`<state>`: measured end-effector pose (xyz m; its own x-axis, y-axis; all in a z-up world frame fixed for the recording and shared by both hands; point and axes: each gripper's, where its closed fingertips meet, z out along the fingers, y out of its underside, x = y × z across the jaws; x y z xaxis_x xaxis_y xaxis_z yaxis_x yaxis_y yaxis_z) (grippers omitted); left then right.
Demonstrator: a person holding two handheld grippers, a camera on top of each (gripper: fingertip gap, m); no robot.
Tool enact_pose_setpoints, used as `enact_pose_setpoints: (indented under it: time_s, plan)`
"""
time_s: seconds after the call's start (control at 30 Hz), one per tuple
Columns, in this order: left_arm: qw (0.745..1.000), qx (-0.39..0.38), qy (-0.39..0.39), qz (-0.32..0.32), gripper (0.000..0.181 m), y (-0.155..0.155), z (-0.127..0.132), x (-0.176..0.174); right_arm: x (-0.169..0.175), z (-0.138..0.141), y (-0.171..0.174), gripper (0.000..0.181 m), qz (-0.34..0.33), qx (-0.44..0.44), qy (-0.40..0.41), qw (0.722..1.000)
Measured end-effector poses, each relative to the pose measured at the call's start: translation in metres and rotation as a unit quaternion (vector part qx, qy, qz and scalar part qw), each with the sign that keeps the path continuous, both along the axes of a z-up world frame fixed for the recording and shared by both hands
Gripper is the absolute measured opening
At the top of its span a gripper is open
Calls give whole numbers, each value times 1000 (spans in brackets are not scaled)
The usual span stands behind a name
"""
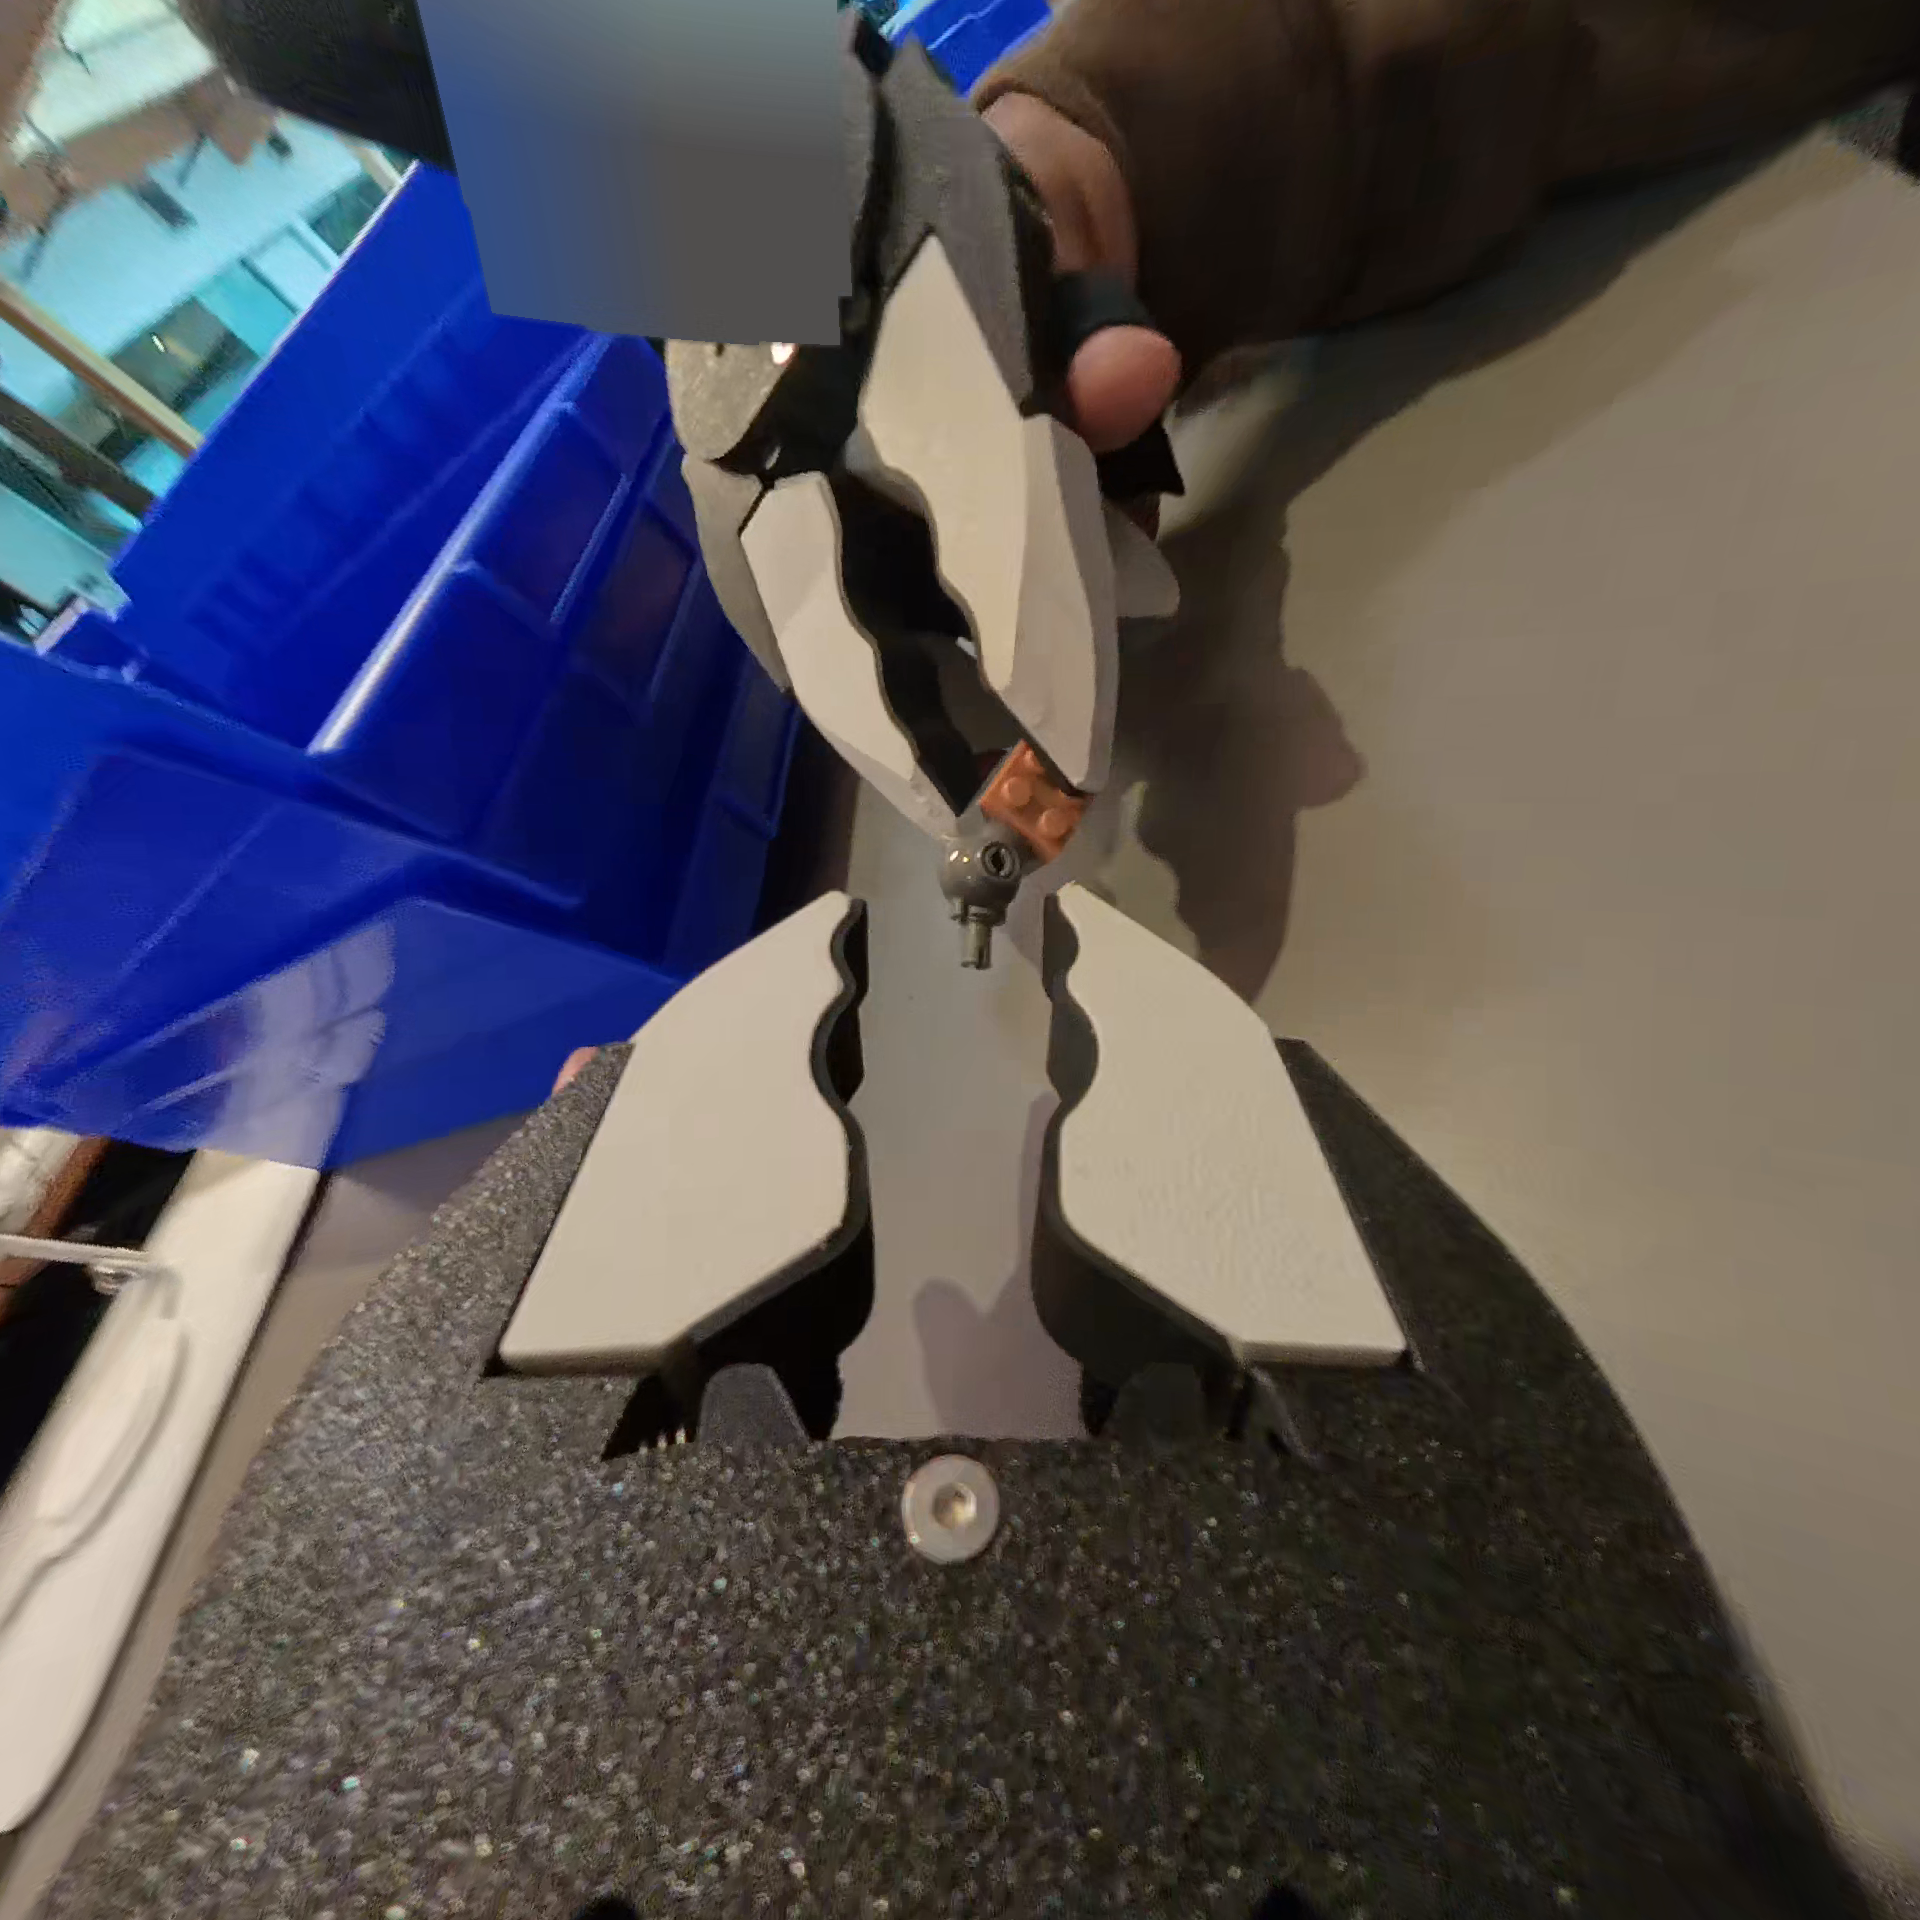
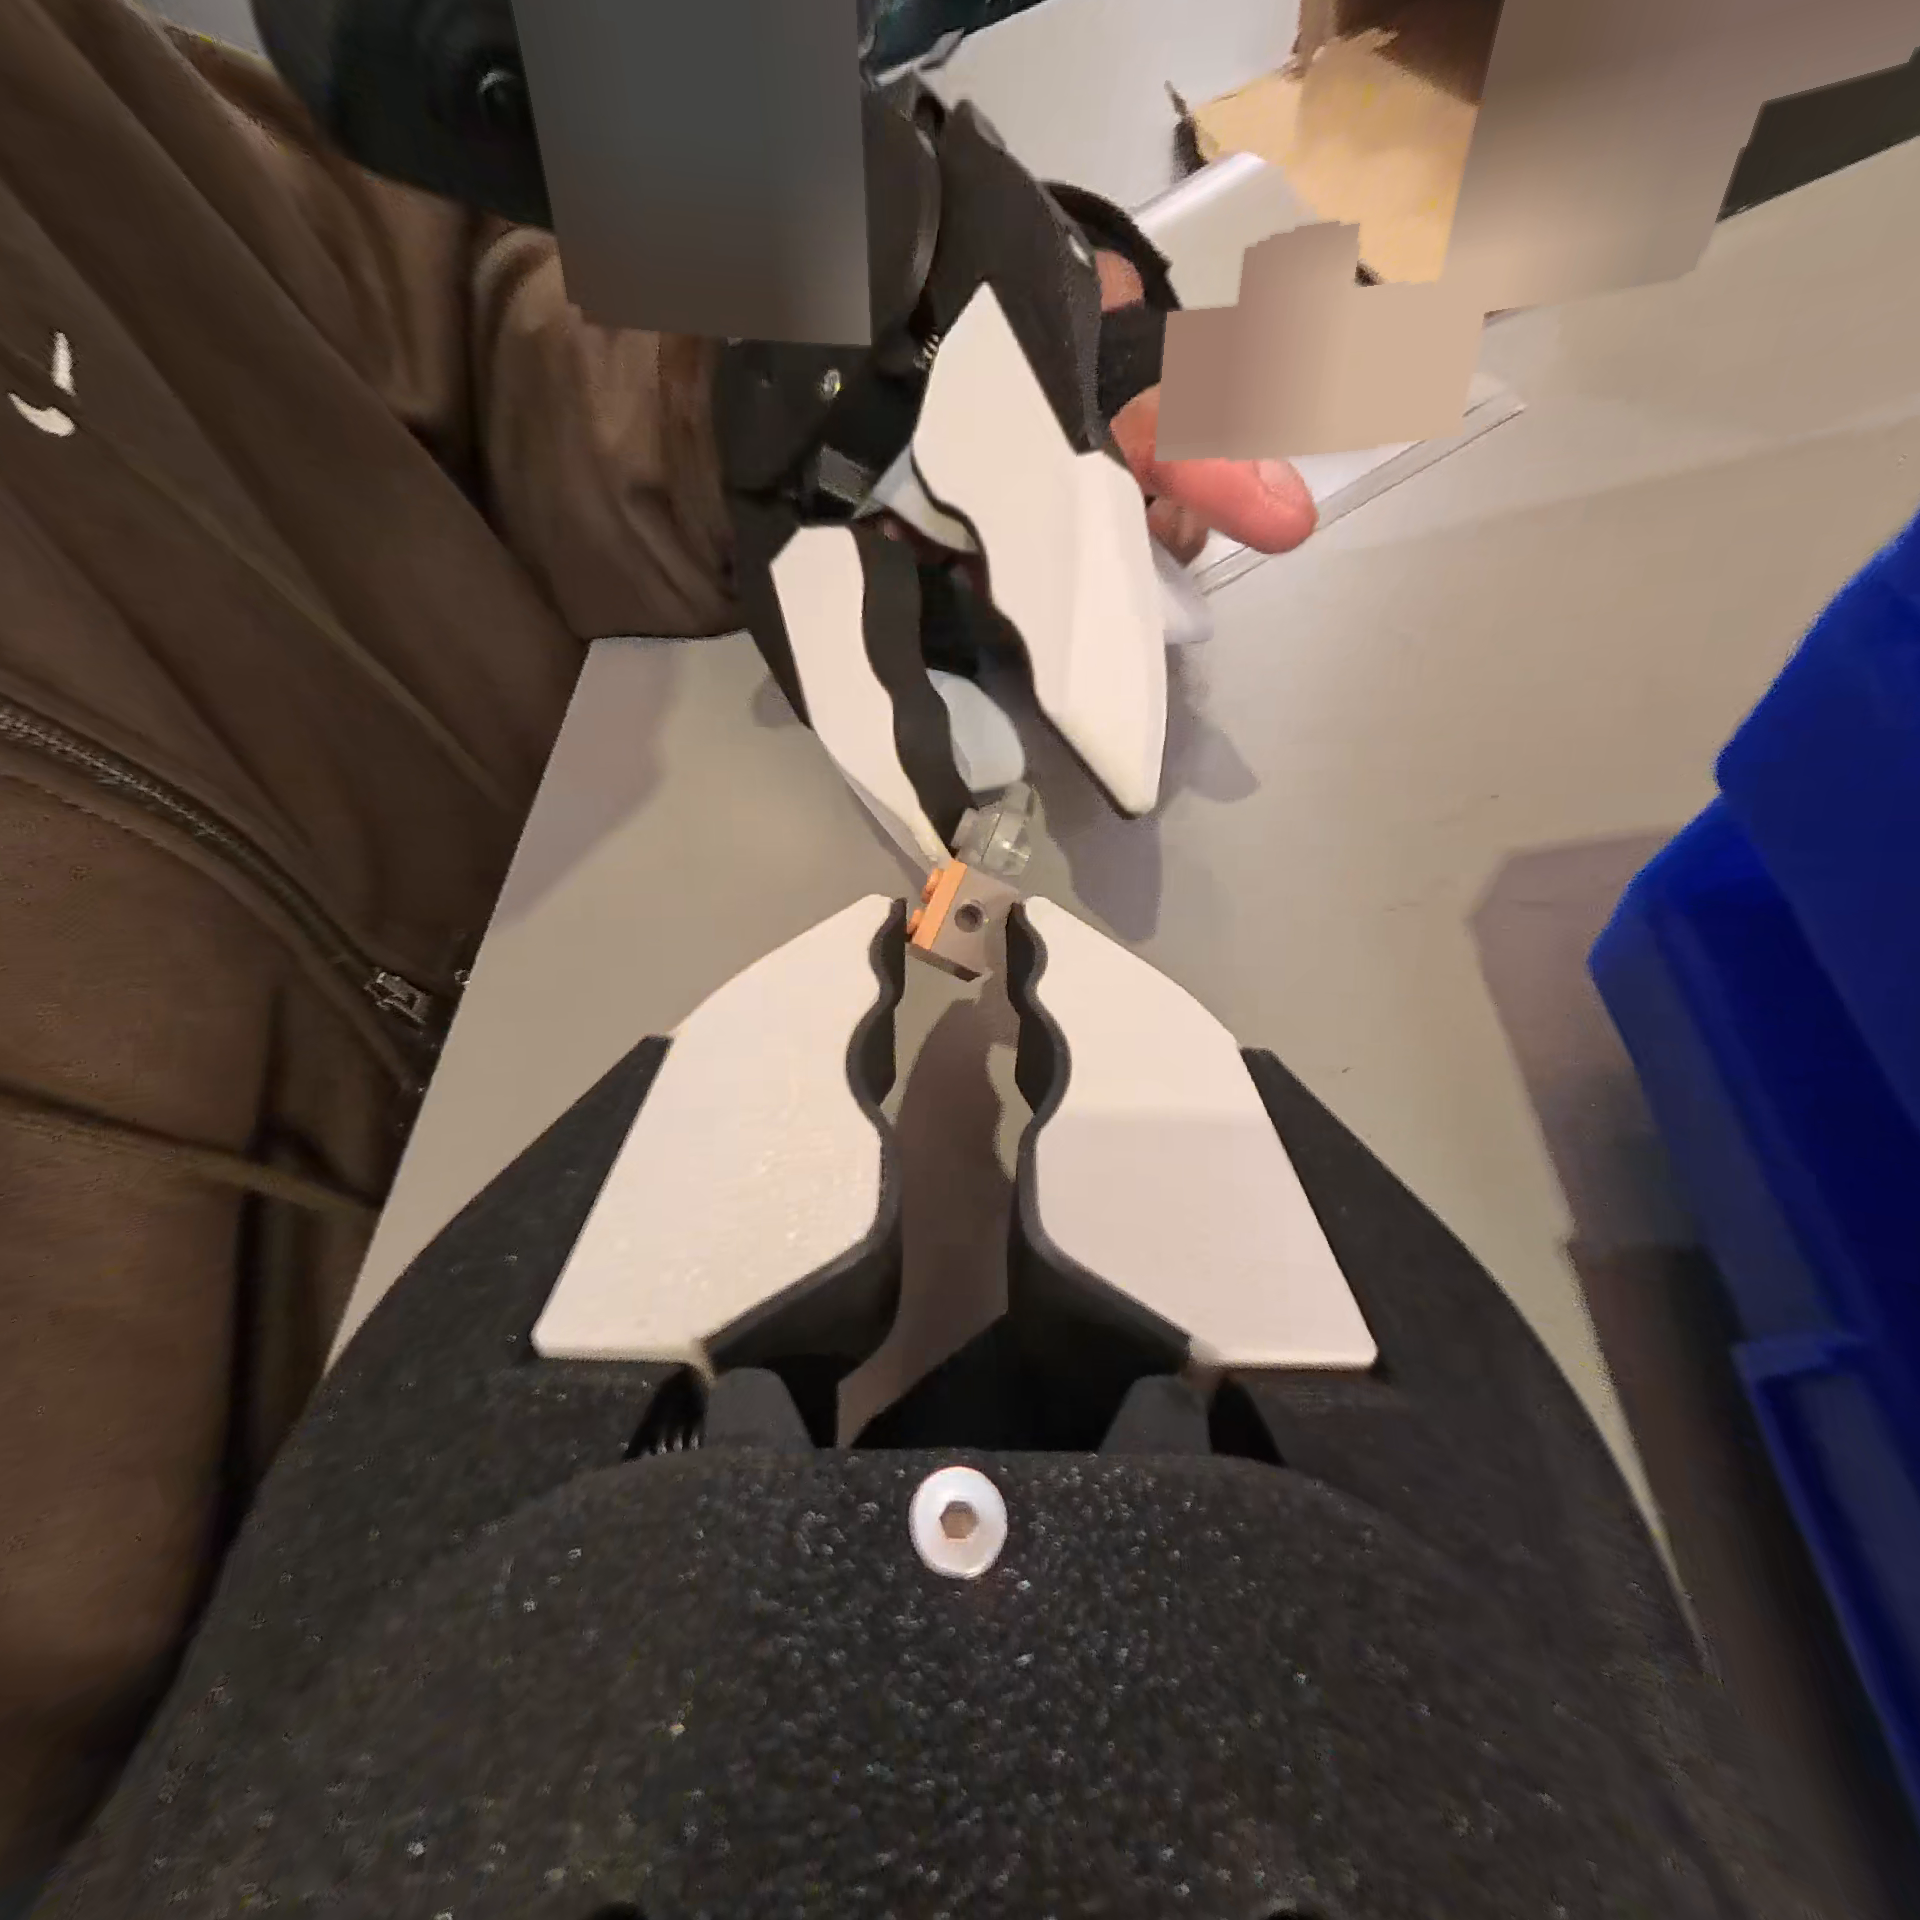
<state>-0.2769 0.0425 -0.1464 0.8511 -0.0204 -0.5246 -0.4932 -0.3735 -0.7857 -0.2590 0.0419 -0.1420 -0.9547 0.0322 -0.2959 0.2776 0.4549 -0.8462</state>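
Left gripper (image 1: 956, 914): I see its jaws parted, empty.
Right gripper (image 2: 951, 920): I see it pinching the orange-grey brick piece (image 2: 951, 925), frame centre.
Unclear: blue bins (image 1: 312, 727) cropped upper left.

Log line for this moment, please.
left gripper open, tips flanking brick assembly | right gripper shut on brick assembly | blue bins beside

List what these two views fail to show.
1. Left wrist view: most of the orange brick, covered by the right claw.
2. Right wrist view: clear piece, blurred; contact with the left claw cannot be told.
3. Left wrist view: blue bins' contents, behind their walls.
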Motion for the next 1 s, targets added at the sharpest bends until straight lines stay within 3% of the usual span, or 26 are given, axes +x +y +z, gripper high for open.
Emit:
enact_pose_setpoints:
  time_s: [0.27, 0.5, 0.67, 0.83, 1.0]
  plan:
    - [987, -12, 156, -36, 28, 6, 0, 15, 10, 0, -5, 18, 24, -6, -19, 1000]
    - [979, -36, 199, -10, 18, 4, -2, 9, 5, -3, -5, 18, 14, -2, -17, 1000]
    - [991, -39, 115, 63, 17, -3, 1, -12, -23, 2, -1, 29, -56, 18, 122, 991]
    - [995, -11, -52, 79, 16, -4, 4, -15, -35, 7, -1, 30, -71, 65, 322, 942]
    - [990, -28, -116, 75, 16, -2, -4, -11, -33, 6, -7, 29, -61, 81, 396, 913]
